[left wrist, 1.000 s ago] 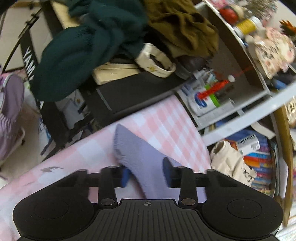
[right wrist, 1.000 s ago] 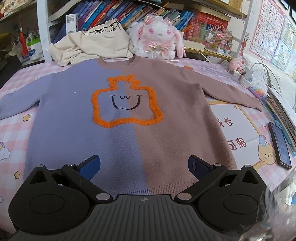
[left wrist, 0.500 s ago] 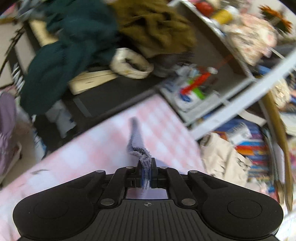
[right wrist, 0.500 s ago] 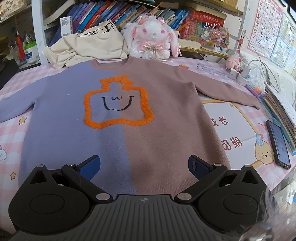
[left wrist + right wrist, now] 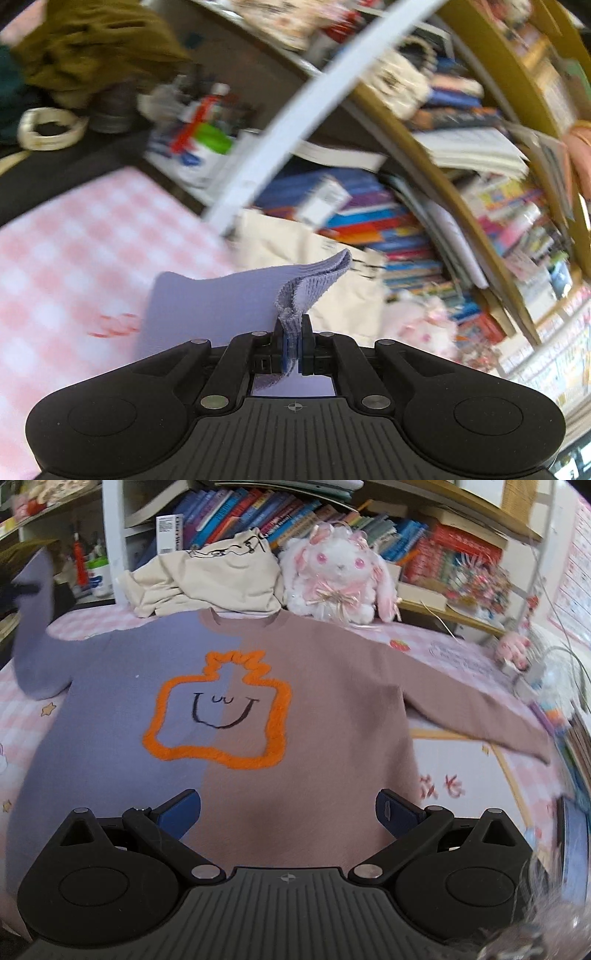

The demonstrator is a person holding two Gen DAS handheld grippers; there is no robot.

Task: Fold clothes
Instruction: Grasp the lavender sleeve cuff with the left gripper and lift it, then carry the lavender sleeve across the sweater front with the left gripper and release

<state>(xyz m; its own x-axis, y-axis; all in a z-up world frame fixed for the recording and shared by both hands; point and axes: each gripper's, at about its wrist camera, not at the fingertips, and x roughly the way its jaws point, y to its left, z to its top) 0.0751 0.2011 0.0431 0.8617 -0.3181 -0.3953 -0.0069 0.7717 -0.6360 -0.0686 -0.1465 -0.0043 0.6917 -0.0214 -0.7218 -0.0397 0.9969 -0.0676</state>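
Note:
A sweater, lavender on its left half and mauve on its right, lies flat on the pink checked bed cover with an orange outlined smiling face on the chest. My left gripper is shut on the ribbed cuff of the lavender sleeve, which is lifted off the cover. In the right wrist view that sleeve rises at the far left. My right gripper hovers open above the sweater's hem, nothing between its fingers. The mauve sleeve lies stretched out to the right.
A cream garment and a white plush rabbit sit behind the collar against packed bookshelves. A phone and books lie at the right edge. Olive clothing is piled on a dark stand at the left.
My left gripper shut on the lavender cuff, then lifted it and swung it right toward the bookshelves. My right gripper drifted right along the hem, staying open.

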